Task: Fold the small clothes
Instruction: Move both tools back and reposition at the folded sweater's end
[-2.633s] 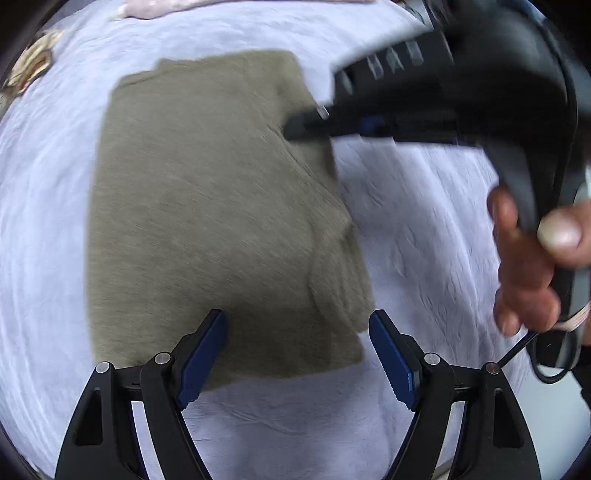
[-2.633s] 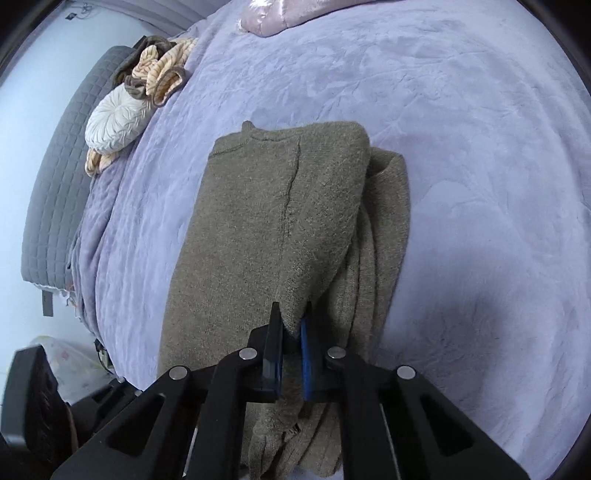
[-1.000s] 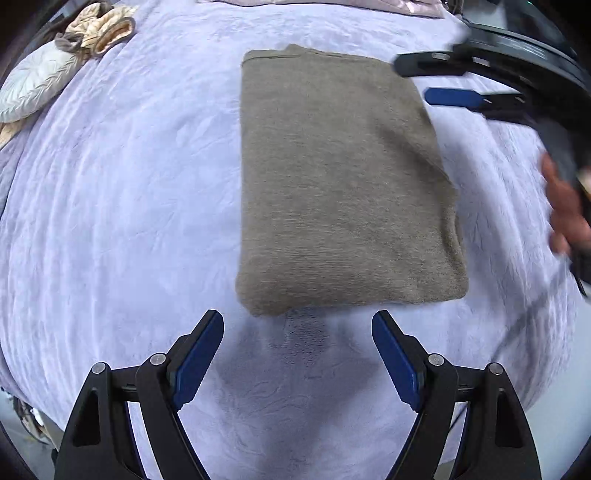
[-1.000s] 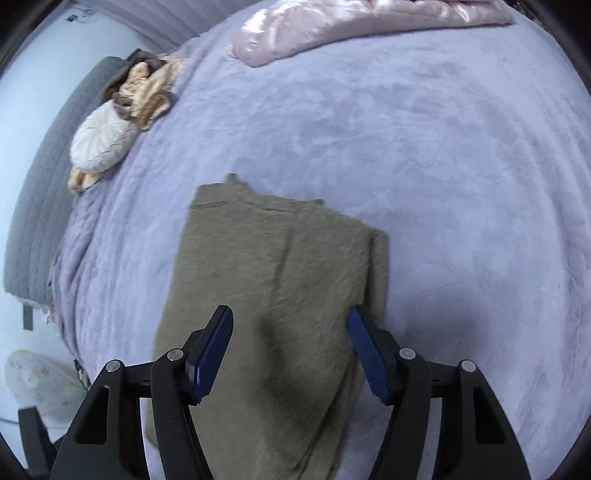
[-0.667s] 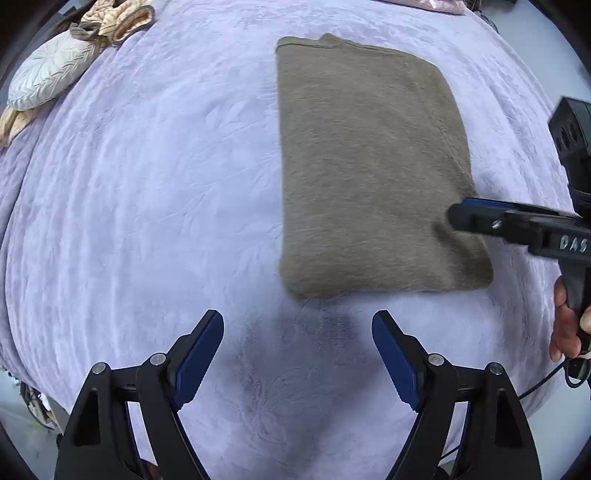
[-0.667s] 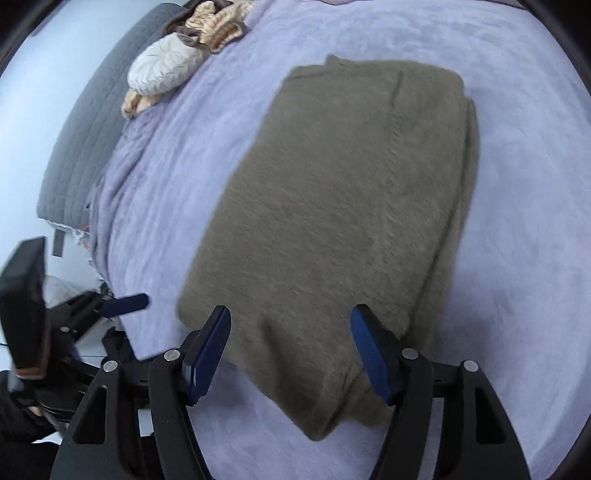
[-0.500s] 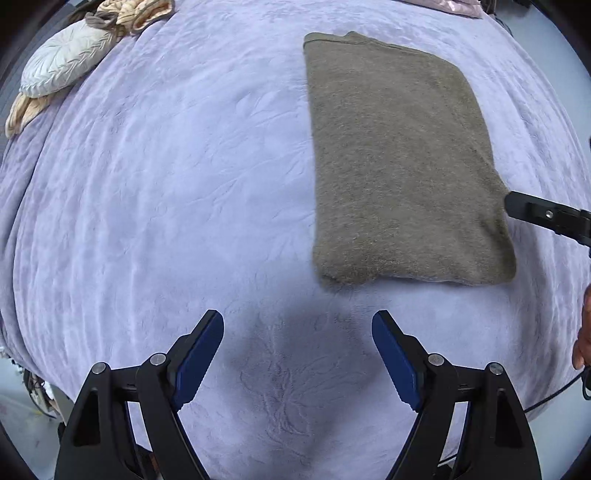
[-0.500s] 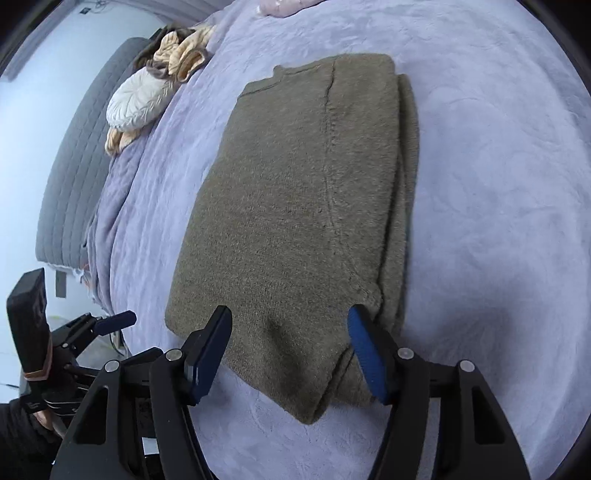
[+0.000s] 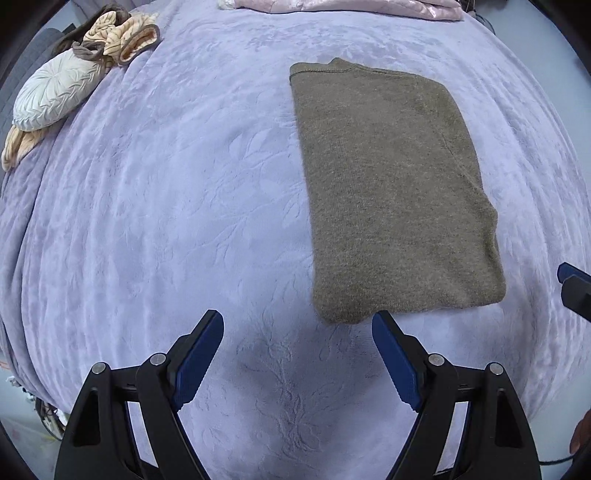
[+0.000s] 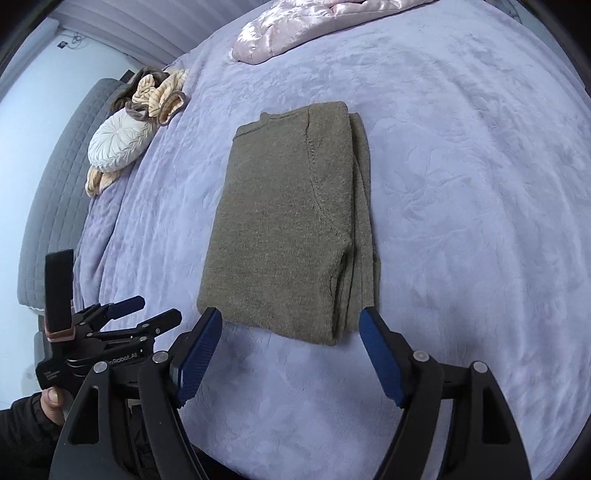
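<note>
left wrist view is showing the left gripper (image 9: 297,328) hanging over the lavender bedspread (image 9: 166,206) with its blue-padded fingers (image 9: 199,350) spread wide and holding nothing. the olive-green sweater (image 9: 391,192) is lying flat on the bedspread as a folded rectangle, collar edge pointing toward the far side of the bed, its near hem sitting just beyond the tip of the gripper's right-hand finger. at the right edge of this view, a blue-tipped finger of the right gripper (image 9: 574,286) is poking in near the sweater's near corner, apart from the cloth.

right wrist view is looking along the sweater (image 10: 291,221) from its near hem. the right gripper (image 10: 290,326) is hovering with both fingers (image 10: 380,354) wide apart, framing the hem and touching nothing. the folded layers are stacking along the sweater's right side, where the edges are showing as narrow ridges. at lower left the left gripper (image 10: 138,312) is appearing off the bed's side, gripped by the person's hand (image 10: 53,400) in a dark sleeve, its fingers parted.

toward the headboard, a round white cushion (image 10: 120,142) is resting with a bundle of cream and brown cloth (image 10: 159,92) beside it. a shiny pink quilt (image 10: 295,29) is lying along the far side of the bed.
</note>
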{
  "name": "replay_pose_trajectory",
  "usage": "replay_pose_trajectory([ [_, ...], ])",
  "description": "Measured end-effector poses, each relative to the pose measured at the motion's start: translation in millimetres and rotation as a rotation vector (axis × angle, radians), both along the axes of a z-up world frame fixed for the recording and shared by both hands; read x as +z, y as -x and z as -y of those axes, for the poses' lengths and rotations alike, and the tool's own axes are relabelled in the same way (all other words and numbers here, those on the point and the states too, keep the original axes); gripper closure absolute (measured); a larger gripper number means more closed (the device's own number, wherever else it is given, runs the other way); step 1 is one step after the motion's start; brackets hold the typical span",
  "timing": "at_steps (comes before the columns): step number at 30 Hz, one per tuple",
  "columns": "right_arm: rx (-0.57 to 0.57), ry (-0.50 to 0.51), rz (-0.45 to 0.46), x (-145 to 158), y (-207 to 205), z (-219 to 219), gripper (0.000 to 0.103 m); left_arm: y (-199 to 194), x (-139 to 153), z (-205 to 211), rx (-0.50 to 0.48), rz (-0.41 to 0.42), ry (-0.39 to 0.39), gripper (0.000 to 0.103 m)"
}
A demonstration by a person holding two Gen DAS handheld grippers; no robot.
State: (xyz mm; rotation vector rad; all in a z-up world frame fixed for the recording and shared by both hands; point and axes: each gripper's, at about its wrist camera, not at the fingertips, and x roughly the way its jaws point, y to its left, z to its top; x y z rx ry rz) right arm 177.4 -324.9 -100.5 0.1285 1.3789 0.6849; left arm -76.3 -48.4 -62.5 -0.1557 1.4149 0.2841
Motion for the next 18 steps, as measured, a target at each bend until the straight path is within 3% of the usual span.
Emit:
replay_pose_trajectory([
  [9,-0.04,0.091,0.009,6.5,9.5,-0.6,0.023,-13.1,4.6,-0.5,-0.058,0.07,0.079,0.02],
  [18,-0.062,0.143,-0.001,-8.8,-18.7,-8.9,0.023,-36.8,-15.5,-19.2,-0.049,0.053,0.13,0.02],
])
